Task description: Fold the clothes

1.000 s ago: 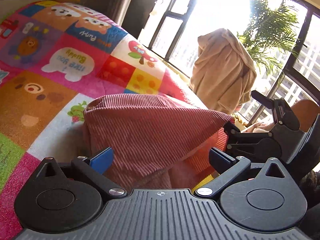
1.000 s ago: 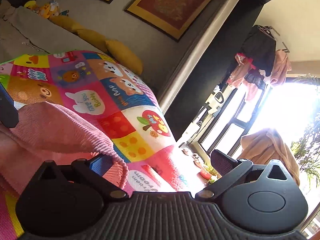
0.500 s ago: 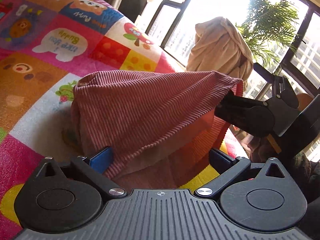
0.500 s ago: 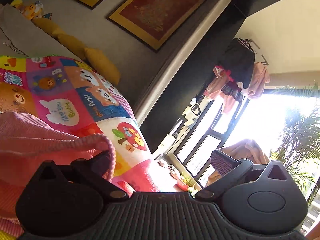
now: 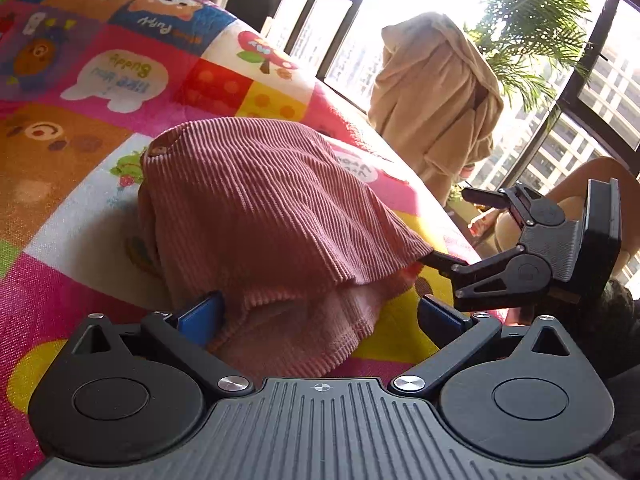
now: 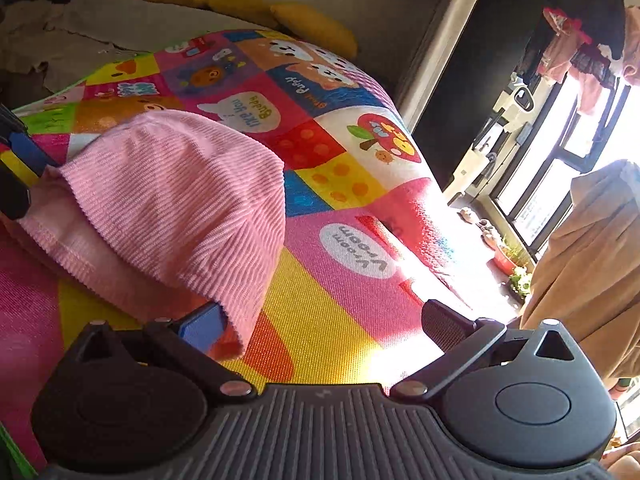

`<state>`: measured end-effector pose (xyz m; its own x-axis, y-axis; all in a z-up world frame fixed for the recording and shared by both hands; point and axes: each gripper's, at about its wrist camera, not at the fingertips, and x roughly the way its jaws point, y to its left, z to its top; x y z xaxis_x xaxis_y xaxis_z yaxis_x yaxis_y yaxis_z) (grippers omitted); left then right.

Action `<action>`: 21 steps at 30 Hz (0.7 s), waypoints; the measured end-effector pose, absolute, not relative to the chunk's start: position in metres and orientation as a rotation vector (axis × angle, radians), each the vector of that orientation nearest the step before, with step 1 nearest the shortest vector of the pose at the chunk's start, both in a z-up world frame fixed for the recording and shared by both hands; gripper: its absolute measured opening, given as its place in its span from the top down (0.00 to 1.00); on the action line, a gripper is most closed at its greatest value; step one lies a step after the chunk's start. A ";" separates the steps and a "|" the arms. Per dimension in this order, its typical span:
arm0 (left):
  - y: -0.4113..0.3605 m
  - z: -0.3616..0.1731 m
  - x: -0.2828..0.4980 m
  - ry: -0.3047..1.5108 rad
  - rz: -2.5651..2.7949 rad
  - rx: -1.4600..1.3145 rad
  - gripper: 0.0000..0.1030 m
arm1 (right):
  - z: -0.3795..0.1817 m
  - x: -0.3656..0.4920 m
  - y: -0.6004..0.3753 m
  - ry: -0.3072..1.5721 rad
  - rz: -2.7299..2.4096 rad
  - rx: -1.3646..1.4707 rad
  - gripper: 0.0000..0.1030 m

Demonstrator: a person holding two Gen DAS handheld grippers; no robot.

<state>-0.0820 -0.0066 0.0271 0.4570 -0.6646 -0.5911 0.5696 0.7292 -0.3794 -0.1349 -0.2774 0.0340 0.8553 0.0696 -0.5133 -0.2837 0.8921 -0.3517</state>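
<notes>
1. Pink ribbed corduroy garment (image 5: 260, 216) is lying folded over on the bright patchwork cartoon quilt (image 5: 100, 80) covering the bed.
2. Left tongs (image 5: 320, 312) are standing spread wide, garment hem resting against the blue pad, not clamped.
3. Right tongs (image 6: 320, 326) are also gaping open; one finger is sitting under the garment's corner.
4. Tan draped blanket (image 5: 436, 100) is hanging by the window.
</notes>
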 end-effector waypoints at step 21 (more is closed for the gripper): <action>-0.013 0.051 -0.060 0.677 -0.729 -0.126 0.00 | 0.011 -0.029 -0.217 0.545 0.201 -0.394 0.00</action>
